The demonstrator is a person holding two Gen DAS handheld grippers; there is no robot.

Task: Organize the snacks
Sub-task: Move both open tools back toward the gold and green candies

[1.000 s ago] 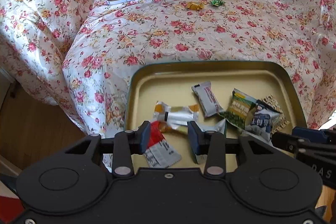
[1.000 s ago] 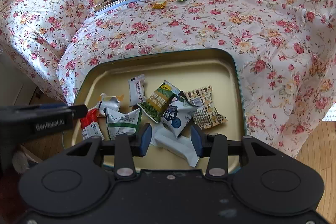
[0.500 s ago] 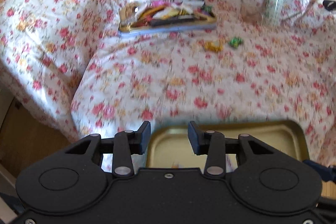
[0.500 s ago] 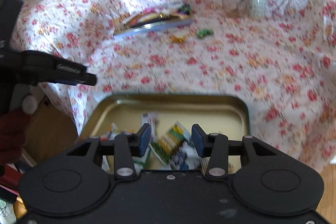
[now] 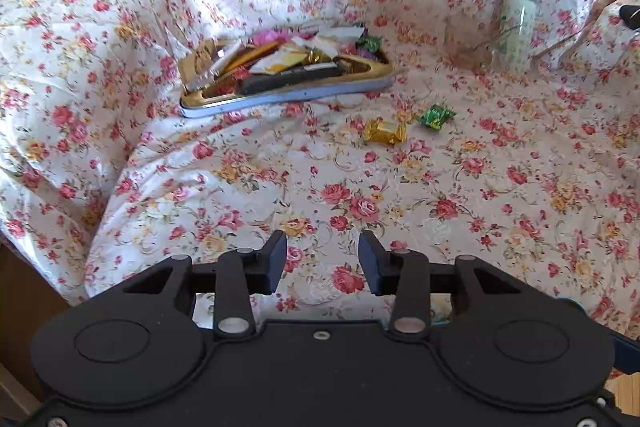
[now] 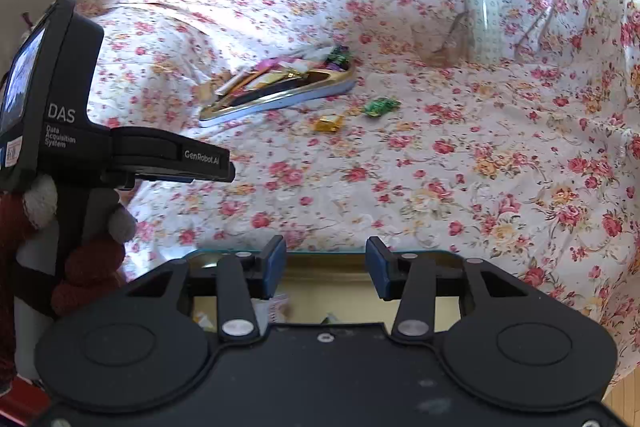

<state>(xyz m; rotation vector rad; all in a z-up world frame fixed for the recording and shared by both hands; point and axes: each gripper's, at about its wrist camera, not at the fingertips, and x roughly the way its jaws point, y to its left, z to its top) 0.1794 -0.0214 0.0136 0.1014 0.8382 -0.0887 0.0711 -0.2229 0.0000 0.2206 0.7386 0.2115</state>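
Left gripper stands about half open with nothing between its pads, only floral bedcover showing through the gap. Right gripper is likewise empty; its jaws have just been opening, and they hang above the far rim of the near tin tray, where a few wrapped snacks are partly hidden under the tool body. Two loose pieces lie on the cover, well apart from both tools: a gold-wrapped candy and, just beside it, a green-wrapped candy. Both sit near the front edge of the far tin tray, which is heaped with mixed packets. A bottle with a teal cap and a glass cup stand behind, clear of the work. Assessment: the loose candies appear light, small and foil-wrapped, so likely slick and crinkly; the twisted ends would slip or tear, so the sounder hold is across the firm middle of the body. The soft, yielding cover may let a piece sink or skid under pad pressure, so a low, square approach with modest closing force is advised.
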